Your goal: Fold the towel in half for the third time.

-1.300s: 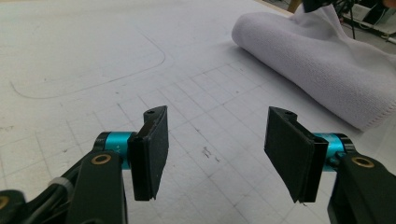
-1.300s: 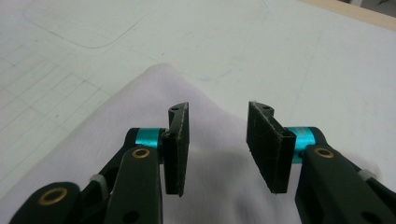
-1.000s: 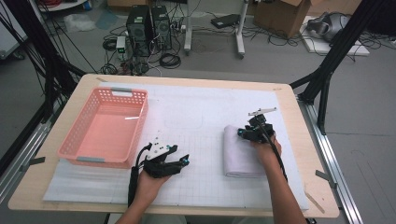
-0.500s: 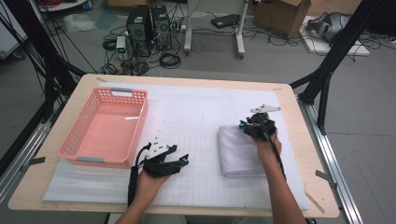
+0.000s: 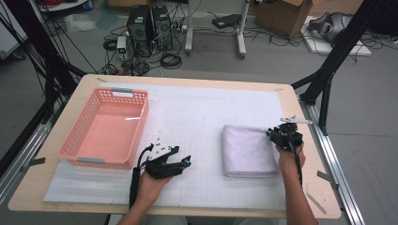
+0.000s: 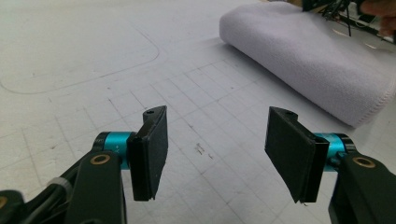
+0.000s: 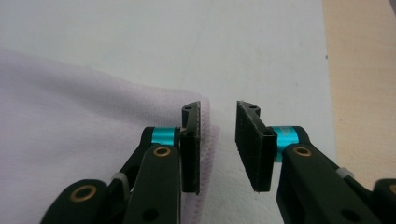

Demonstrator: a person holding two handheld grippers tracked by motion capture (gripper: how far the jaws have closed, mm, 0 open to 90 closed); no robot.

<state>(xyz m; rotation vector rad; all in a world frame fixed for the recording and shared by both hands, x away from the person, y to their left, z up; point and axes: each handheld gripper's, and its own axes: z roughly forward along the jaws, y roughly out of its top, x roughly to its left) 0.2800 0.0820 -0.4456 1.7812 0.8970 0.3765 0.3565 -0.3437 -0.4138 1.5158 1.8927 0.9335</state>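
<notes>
Right gripper point(image 5: 283, 134) sits at the folded towel's point(image 5: 248, 150) right edge, jaws narrowly apart, having just been opening, gripping nothing; left gripper point(image 6: 215, 151) gapes empty near the table's point(image 5: 300, 197) front edge.

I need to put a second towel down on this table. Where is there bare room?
The widest bare patch of white mat lies between the pink basket and the folded towel, reaching to the far edge. The near strip is crowded: the left gripper rests there, and the right gripper is at the towel's right edge.
</notes>
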